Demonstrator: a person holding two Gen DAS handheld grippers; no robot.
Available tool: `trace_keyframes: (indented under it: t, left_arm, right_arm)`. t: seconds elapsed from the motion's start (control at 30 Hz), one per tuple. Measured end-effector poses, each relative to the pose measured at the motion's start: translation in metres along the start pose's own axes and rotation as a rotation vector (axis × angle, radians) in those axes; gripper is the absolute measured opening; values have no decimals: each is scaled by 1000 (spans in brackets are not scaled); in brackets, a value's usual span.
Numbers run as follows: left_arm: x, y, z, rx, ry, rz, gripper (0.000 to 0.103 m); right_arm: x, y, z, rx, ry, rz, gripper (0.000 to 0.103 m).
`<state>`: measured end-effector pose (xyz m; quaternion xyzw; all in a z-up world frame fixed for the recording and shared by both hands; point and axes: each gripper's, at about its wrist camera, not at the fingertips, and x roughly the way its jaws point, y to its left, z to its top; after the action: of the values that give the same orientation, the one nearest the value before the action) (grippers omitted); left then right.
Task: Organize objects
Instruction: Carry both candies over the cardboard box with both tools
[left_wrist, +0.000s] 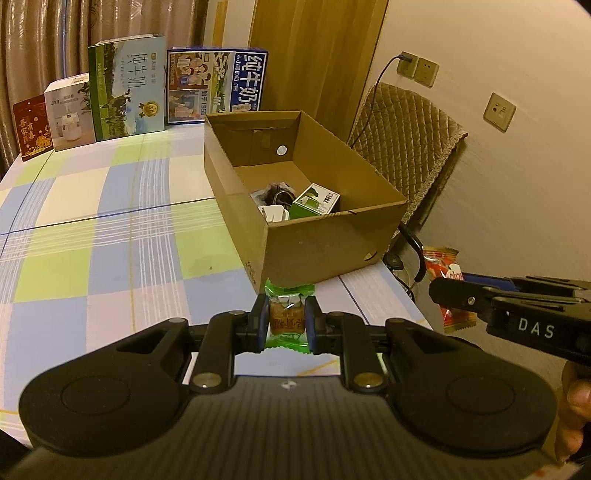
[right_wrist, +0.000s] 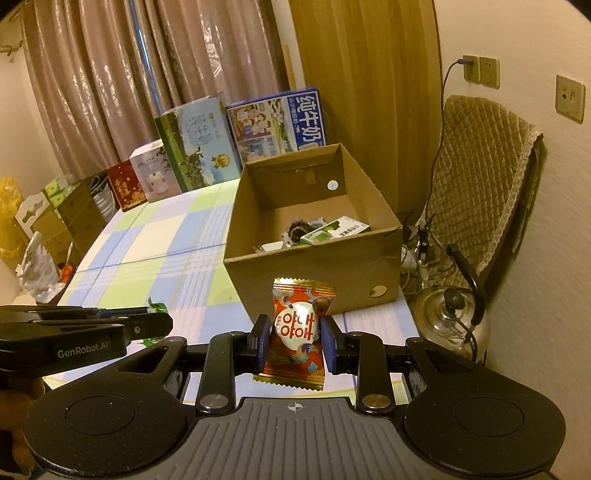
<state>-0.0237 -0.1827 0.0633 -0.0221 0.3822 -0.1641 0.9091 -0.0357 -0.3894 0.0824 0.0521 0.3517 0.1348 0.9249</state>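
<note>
My left gripper (left_wrist: 286, 320) is shut on a green-wrapped snack (left_wrist: 287, 316) and holds it above the checked tablecloth, just in front of the open cardboard box (left_wrist: 317, 236). My right gripper (right_wrist: 294, 341) is shut on a red-wrapped snack (right_wrist: 298, 334), also held in front of the box (right_wrist: 314, 273). The box holds a small green-and-white carton (left_wrist: 316, 201), a dark item and a white item. The right gripper with its red packet (left_wrist: 445, 273) shows at the right of the left wrist view. The left gripper (right_wrist: 155, 320) shows at the left of the right wrist view.
Milk cartons and boxes (left_wrist: 127, 86) stand in a row at the table's far edge, before a curtain. A padded chair (left_wrist: 402, 147) stands right of the table by the wall. A metal kettle (right_wrist: 448, 314) sits on the floor below it.
</note>
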Motion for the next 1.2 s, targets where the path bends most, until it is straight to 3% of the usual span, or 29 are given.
trace_keyframes:
  t: [0.6,1.2]
  left_arm:
    - [13,-16,15,7,-1,-33,16]
    - [39,-26,59,21,-15,-57,16]
  right_arm:
    - [9,-11,18,-23,6,-40,27]
    - [34,-20,56,-42,-1,-42,27]
